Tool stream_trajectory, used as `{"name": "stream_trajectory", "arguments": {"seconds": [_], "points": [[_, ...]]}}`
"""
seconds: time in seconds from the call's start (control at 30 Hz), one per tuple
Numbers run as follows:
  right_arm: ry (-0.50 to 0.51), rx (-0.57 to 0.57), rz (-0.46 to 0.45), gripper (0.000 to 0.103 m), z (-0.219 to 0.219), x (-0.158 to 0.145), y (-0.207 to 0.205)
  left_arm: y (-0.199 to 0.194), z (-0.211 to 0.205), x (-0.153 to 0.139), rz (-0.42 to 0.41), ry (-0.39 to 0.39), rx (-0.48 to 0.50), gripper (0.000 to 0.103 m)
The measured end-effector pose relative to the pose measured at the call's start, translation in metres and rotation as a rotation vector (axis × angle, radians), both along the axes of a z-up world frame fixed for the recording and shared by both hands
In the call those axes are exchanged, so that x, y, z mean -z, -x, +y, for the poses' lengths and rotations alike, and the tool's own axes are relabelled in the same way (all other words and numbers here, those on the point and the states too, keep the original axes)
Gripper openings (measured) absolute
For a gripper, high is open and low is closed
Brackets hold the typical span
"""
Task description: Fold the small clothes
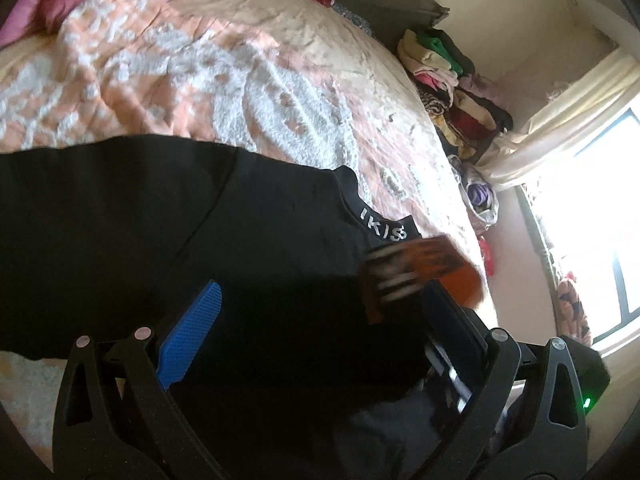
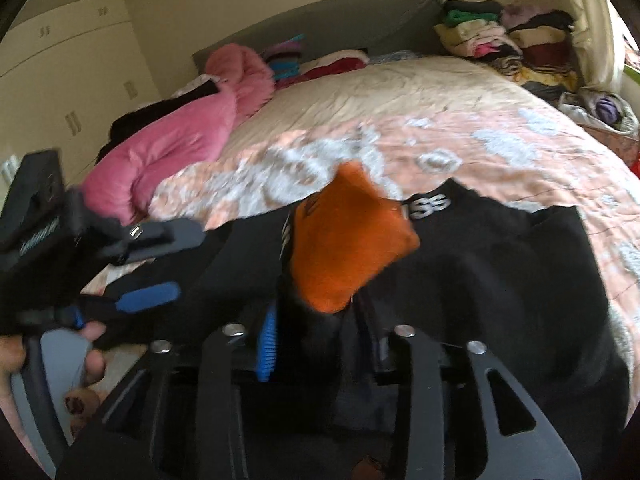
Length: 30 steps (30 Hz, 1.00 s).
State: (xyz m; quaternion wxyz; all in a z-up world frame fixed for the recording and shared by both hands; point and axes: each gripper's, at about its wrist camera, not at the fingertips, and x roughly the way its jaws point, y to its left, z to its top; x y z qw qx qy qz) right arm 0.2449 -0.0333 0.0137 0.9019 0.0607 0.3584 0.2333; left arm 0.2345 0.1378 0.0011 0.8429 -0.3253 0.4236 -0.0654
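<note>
A black garment (image 1: 160, 232) with white lettering on its waistband (image 1: 384, 230) lies spread on the bed. My left gripper (image 1: 320, 292) hovers just over it, jaws wide open with nothing between them; a hand holds the left gripper (image 2: 160, 268) at the left of the right wrist view. A blurred orange sock (image 2: 344, 248) with a black, white-striped part sticks up from between the fingers of my right gripper (image 2: 320, 312). Its blue pad (image 2: 268, 340) stands apart from the sock's dark end. The same sock (image 1: 424, 272) shows over the garment's right edge.
The bed has a peach and white quilt (image 1: 240, 80). A pink fleece garment (image 2: 176, 136) lies at its far left. Stacked folded clothes (image 2: 504, 40) sit at the far right corner by the grey headboard (image 2: 340, 20). A bright window (image 1: 592, 240) is on the right.
</note>
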Motion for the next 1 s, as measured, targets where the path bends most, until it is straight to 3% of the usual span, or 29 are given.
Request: {"name": "stream_trajectory", "arguments": {"seconds": [0.03,0.17,0.4,0.57,0.63,0.7,0.73,0.8,1.0], "points": [[-0.002,-0.019,-0.001,0.057,0.002,0.001,0.003,0.0,0.001,0.0,0.001,0.001,-0.005,0.094],[-0.003,-0.063,0.008,0.065,0.004,0.0,0.015,0.001,0.004,0.004,0.012,0.01,-0.014,0.094],[-0.03,-0.009,0.055,0.069,-0.027,0.0,0.031,0.0,0.002,0.019,0.065,-0.034,-0.014,0.094],[-0.044,0.07,0.078,0.07,-0.058,0.0,0.035,0.001,-0.008,0.025,0.055,-0.071,0.013,0.091],[-0.044,0.101,0.094,0.07,-0.07,0.002,0.033,0.0,-0.015,0.024,0.056,-0.128,0.013,0.078],[-0.045,0.139,0.117,0.07,-0.084,0.005,0.033,0.0,-0.02,0.022,0.043,-0.142,0.026,0.054],[-0.055,0.154,0.123,0.07,-0.091,0.006,0.034,0.0,-0.023,0.021,0.03,-0.157,0.038,0.047],[-0.061,0.176,0.128,0.07,-0.101,0.007,0.032,0.0,-0.029,0.018,0.018,-0.215,0.047,0.008],[-0.044,0.253,0.127,0.07,-0.125,0.007,0.028,0.01,-0.039,-0.018,-0.129,-0.237,0.085,0.005]]}}
